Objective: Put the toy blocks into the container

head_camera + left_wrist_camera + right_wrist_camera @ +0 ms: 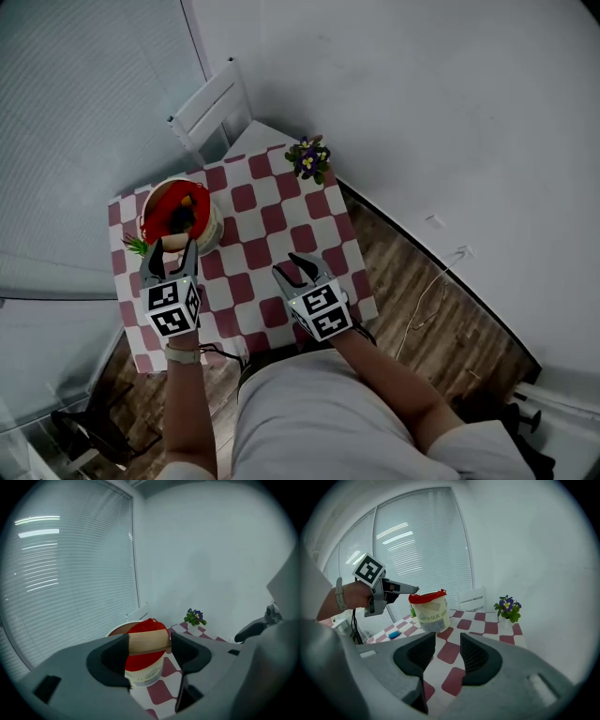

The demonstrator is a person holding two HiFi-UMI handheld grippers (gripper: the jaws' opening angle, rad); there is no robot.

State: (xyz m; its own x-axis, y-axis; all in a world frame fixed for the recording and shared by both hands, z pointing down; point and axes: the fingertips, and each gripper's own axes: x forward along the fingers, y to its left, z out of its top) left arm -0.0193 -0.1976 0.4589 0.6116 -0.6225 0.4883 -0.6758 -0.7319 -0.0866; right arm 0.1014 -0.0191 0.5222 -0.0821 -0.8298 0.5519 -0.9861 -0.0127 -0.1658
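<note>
Checked table [272, 220] bears our bucket [431, 616] at ten o'clock. Our left gripper [173, 246] clamps a block [149, 641] near its rim. Our right gripper [298, 267] sits part-open, empty.

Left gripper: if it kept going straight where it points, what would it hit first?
Most likely the container, the red-rimmed white tub directly behind the wooden block the left gripper holds, though the gap is hard to judge.

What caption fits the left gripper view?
Left gripper holds a wooden block by the red-rimmed container on the checkered table.
</note>
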